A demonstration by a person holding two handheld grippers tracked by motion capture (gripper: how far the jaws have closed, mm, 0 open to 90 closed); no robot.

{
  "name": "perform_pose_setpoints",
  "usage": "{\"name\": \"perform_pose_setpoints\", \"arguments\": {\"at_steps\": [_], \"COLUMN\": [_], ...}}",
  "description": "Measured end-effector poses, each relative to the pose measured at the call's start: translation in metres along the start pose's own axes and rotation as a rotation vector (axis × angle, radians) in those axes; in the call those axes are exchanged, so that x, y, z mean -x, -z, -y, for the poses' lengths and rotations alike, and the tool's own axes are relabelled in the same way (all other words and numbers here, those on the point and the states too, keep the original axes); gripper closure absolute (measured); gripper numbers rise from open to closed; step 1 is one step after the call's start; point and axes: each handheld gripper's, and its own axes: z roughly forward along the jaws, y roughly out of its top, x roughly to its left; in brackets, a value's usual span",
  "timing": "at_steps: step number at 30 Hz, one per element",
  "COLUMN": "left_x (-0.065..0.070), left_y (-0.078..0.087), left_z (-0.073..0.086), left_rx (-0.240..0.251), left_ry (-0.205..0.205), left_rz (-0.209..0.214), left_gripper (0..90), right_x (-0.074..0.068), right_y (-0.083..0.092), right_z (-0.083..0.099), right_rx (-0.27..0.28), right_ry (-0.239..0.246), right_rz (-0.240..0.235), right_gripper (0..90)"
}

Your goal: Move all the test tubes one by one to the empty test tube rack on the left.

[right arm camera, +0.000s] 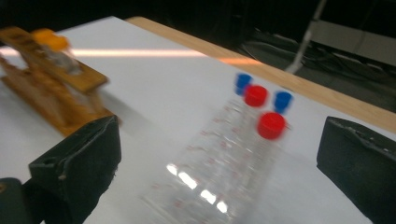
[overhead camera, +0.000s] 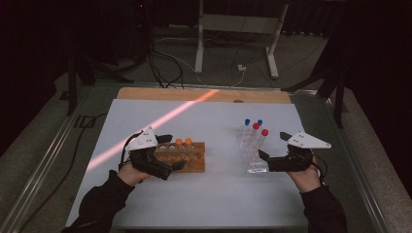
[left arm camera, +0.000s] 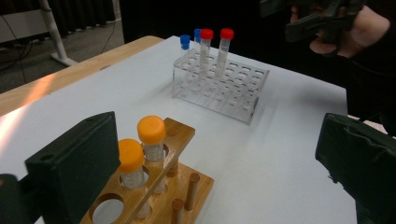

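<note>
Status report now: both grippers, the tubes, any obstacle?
Left gripper open, empty, beside wooden rack. Right gripper open, facing clear rack. Two orange-capped tubes seated. Nothing blocking.

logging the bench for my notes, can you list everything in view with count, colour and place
wooden rack: 1, brown, table's left half, by the left gripper
orange tubes: 2, orange caps, standing in the wooden rack
clear rack: 1, transparent, table's right half
red tubes: 2, red caps, in the clear rack
blue tubes: 2, blue caps, in the clear rack, far side
table: 1, white top, wooden far edge
frame: 1, white, on the floor beyond the table
left gripper: 1, black, open, at the wooden rack
right gripper: 1, black, open, at the clear rack
</note>
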Motion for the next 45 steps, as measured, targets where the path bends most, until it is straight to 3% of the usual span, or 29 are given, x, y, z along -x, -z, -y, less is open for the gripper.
{"name": "perform_pose_setpoints", "arguments": {"at_steps": [5,12,16,19,24,29,45], "left_x": [0.002,0.005,0.005,0.006,0.005,0.004,0.005], "left_y": [0.002,0.002,0.003,0.004,0.003,0.004,0.004], "left_z": [0.000,0.001,0.001,0.001,0.002,0.001,0.001], "left_rx": [0.001,-0.011,-0.009,-0.010,-0.011,-0.011,-0.012], "left_ry": [-0.003,-0.009,-0.009,-0.011,-0.011,-0.011,-0.010], "left_rz": [0.007,0.023,0.025,0.021,0.022,0.023,0.023], "left_gripper": [0.5,0.5,0.5,0.5,0.5,0.5,0.5], "right_x": [0.014,0.023,0.026,0.027,0.028,0.025,0.029], "right_y": [-0.006,-0.018,-0.025,-0.030,-0.038,-0.048,-0.062], "right_z": [0.008,0.020,0.027,0.030,0.032,0.030,0.028], "right_rx": [-0.016,-0.066,-0.086,-0.094,-0.109,-0.122,-0.126], "right_ry": [-0.052,-0.085,-0.102,-0.116,-0.126,-0.105,-0.085], "right_rz": [0.021,0.049,0.058,0.076,0.062,0.061,0.076], "right_gripper": [0.0,0.0,5.8,18.3,37.9,54.2,73.7]}}
